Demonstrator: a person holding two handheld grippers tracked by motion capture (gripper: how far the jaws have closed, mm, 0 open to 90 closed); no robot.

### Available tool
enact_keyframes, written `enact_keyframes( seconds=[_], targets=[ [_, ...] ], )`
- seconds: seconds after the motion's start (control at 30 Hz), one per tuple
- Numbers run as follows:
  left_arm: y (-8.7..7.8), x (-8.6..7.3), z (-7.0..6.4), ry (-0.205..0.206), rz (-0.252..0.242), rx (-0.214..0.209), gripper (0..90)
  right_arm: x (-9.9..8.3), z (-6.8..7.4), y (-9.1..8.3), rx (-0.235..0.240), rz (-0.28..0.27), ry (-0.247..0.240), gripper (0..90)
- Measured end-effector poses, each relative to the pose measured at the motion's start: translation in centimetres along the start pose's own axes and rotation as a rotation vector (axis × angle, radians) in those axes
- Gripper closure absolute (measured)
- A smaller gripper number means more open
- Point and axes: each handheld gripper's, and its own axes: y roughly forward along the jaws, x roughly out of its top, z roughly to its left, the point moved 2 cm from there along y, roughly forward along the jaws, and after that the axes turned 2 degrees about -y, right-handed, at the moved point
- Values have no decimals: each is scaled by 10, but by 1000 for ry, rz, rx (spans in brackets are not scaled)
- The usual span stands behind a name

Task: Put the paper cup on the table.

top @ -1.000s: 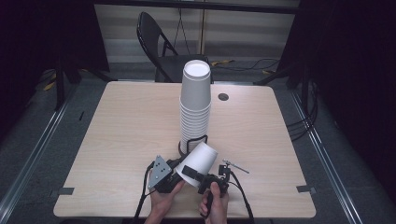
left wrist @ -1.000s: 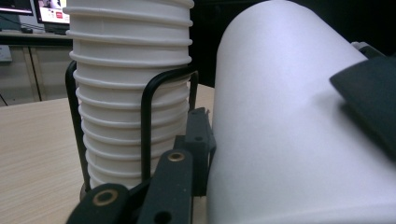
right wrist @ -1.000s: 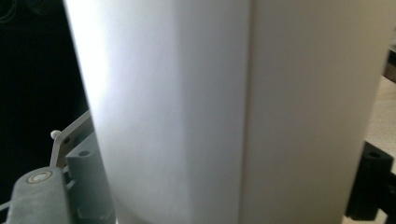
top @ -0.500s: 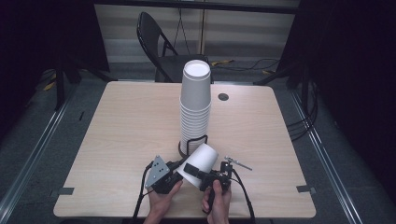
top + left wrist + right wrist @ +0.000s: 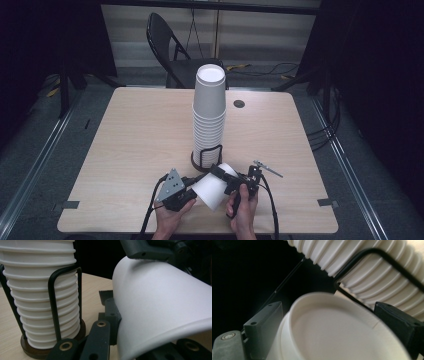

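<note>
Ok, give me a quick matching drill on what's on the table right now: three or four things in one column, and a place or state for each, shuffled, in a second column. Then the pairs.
Things:
1. loose white cup
2. stack of white cups
3. black wire holder
4. small dark disc

Places or states:
A. lies flat on the table beyond the stack
B. stands upright in the holder
C. tilted on its side, held between the left gripper and the right gripper
D. stands around the foot of the stack

Pairs: 1-C, 2-B, 3-D, 4-A
</note>
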Motion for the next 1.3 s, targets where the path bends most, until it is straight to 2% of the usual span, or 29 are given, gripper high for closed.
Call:
enact_keyframes(
  seconds=[0.1,0.2,0.3,0.37,0.43,0.5,0.7,0.87,0.93,0.97,1.0,1.07,1.1,1.13,1.17,1.2,1.3],
  targets=[
    [-1,0,3,-18,6,-20,866,7,0,-3,-16,-14,-11,109],
    [-2,-1,5,-28,26,-31,866,13,0,-5,-33,-23,-43,109],
    [-4,-3,8,-31,48,-17,867,18,0,-8,-43,-40,-92,108],
    [-5,-3,10,-24,60,-12,867,21,0,-10,-68,-48,-116,108],
    [-7,-4,12,-26,69,-7,867,23,-1,-10,-113,-39,-169,109],
    [-10,-4,14,-30,77,2,867,23,0,-10,-134,-41,-214,109],
    [-18,-3,23,-21,111,42,867,22,4,-14,-119,-41,-324,109],
    [-24,-4,33,-37,134,69,866,22,1,-16,-149,-14,-377,128],
    [-24,-4,37,-49,138,72,867,21,1,-17,-182,-14,-437,128],
    [-25,-4,39,-52,139,75,867,20,0,-17,-207,-19,-494,128],
    [-26,-3,41,-51,148,78,867,19,0,-17,-227,-17,-529,128],
    [-28,-1,44,-59,153,85,867,17,-1,-17,-231,-6,-567,127],
    [-28,0,46,-49,162,86,867,15,-1,-17,-248,-5,-589,124],
    [-29,2,47,-43,165,92,867,13,-1,-17,-262,-25,-638,123],
    [-30,4,49,-36,176,95,866,11,-1,-16,-289,-49,-694,121],
    [-31,5,50,-33,180,94,867,9,-2,-15,-337,-37,-728,117],
    [-32,9,51,-47,193,90,867,6,-5,-15,-341,15,-734,134]
  ],
)
